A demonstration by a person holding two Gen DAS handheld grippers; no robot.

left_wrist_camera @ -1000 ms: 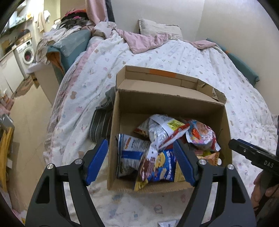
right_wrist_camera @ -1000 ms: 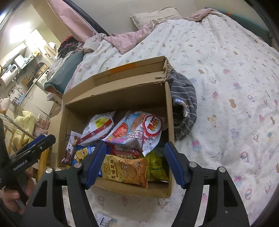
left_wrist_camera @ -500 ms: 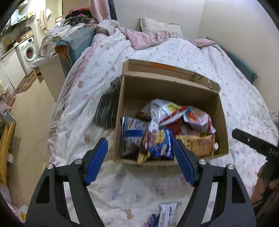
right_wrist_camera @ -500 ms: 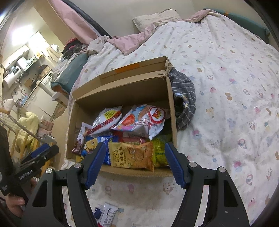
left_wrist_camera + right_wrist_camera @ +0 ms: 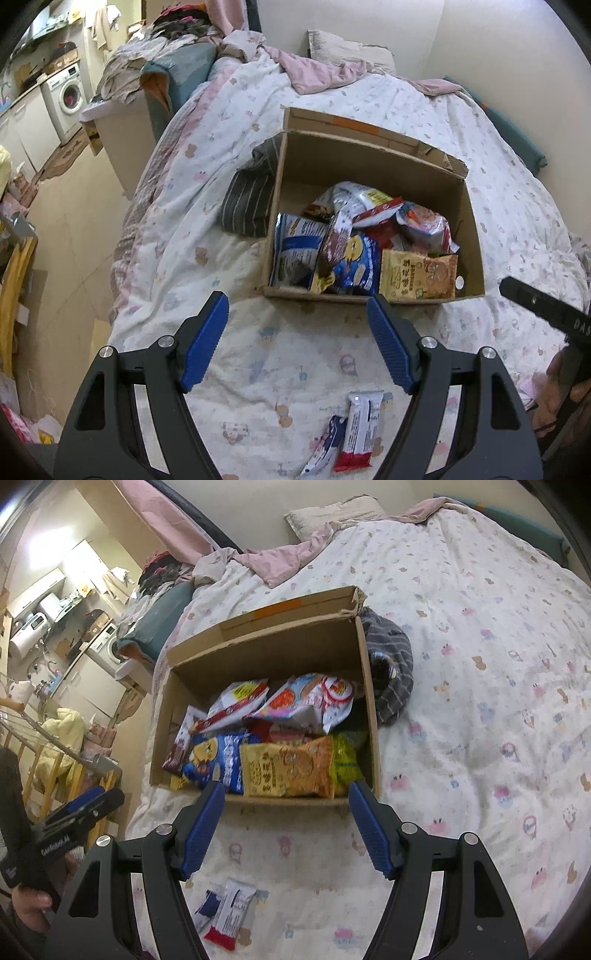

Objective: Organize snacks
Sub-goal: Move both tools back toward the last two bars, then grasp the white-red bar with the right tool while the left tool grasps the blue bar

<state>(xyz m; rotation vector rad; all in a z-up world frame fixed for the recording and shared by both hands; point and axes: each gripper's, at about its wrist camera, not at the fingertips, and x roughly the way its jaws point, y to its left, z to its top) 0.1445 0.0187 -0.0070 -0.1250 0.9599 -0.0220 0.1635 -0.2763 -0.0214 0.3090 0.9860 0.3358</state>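
Left gripper (image 5: 297, 334) and right gripper (image 5: 286, 823) — both wide open, empty; right jaws just opening. Snack-filled box (image 5: 476, 258) mid-bed (image 5: 295, 350); two bars (image 5: 356, 430) near the bed's front edge.

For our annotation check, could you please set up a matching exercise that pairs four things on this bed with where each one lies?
Things:
1. orange snack bag
2. striped cloth
3. white and red bar
4. pillow

Places:
A. on the quilt, outside the box, nearest the grippers
B. at the head of the bed, by the wall
C. inside the cardboard box, at its near wall
D. against the box's outer side

Pairs: 1-C, 2-D, 3-A, 4-B
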